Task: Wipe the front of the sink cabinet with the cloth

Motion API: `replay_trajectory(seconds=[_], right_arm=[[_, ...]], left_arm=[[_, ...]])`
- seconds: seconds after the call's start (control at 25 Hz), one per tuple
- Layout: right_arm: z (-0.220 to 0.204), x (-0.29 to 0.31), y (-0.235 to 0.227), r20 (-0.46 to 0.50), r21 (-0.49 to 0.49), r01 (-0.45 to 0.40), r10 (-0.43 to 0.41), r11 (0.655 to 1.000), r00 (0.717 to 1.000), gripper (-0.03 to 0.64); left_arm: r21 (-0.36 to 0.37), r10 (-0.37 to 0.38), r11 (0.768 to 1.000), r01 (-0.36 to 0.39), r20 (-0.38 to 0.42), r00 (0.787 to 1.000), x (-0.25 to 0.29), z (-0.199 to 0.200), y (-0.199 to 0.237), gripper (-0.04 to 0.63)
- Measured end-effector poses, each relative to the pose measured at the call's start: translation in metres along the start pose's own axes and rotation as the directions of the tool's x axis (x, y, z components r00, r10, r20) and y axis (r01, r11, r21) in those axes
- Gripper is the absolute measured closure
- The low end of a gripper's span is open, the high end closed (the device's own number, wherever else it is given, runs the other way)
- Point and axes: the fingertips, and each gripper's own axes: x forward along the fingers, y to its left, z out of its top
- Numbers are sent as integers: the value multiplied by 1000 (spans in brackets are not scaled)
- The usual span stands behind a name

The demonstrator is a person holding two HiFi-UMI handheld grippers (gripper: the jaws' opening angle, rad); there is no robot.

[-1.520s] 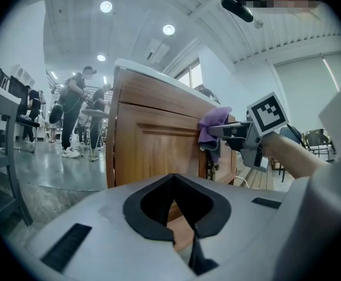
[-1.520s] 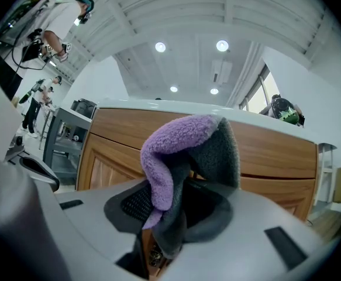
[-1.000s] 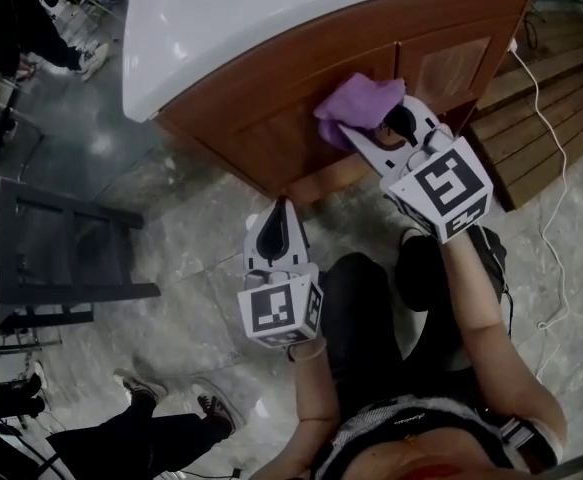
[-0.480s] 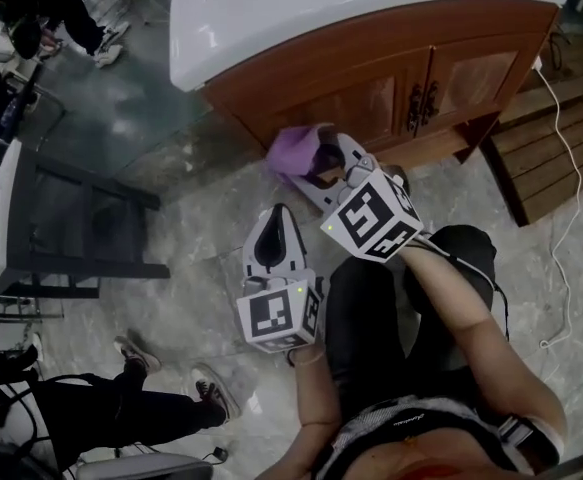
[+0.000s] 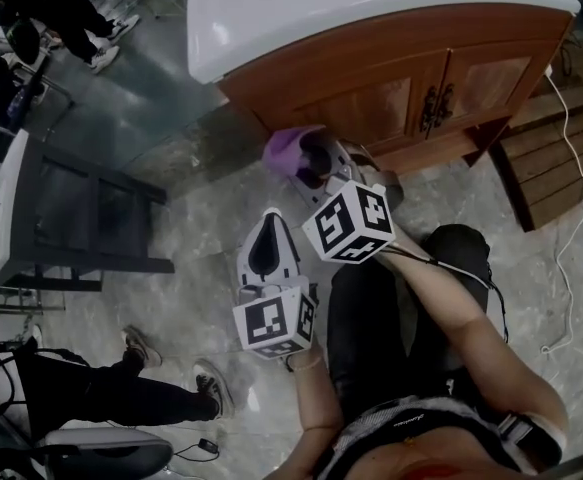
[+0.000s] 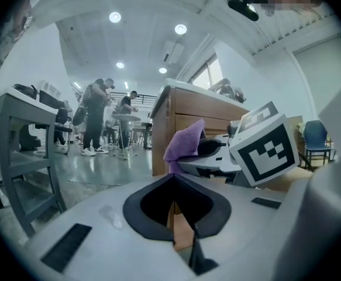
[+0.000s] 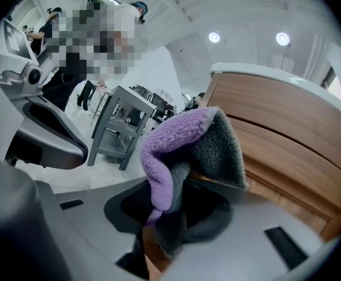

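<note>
The wooden sink cabinet [image 5: 371,98] with a white top stands at the top of the head view. A purple cloth [image 5: 285,148] hangs in front of its lower left corner, over the floor. My right gripper [image 5: 303,164] is shut on the cloth, which bunches out past its jaws [image 7: 179,142]. The cabinet front [image 7: 293,151] lies to the right of the cloth in the right gripper view; I cannot tell whether they touch. My left gripper [image 5: 271,214] is held lower, over the floor, shut with nothing in it. From the left gripper view [image 6: 173,179] I see the cloth [image 6: 185,144] and the cabinet [image 6: 193,107] ahead.
A dark grey metal stand [image 5: 71,228] is on the floor at the left. Wooden steps [image 5: 561,158] and a white cable [image 5: 563,258] lie to the right of the cabinet. People stand at the far left and near my feet [image 5: 211,388].
My right gripper has carried the cloth down and to the left, from the cabinet door to the lower left corner. The left gripper has barely moved.
</note>
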Motion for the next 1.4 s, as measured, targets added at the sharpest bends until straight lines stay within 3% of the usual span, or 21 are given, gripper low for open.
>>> replay_trajectory(seconds=[0.88, 1.4], right_arm=[[-12, -11, -17, 8, 56, -8, 7, 998, 1000, 453], [-40, -27, -49, -50, 63, 78, -75, 995, 996, 453]], left_arm=[[-11, -68, 998, 68, -10, 998, 23, -3, -25, 595], [-16, -133, 991, 133, -13, 991, 39, -4, -51, 595]])
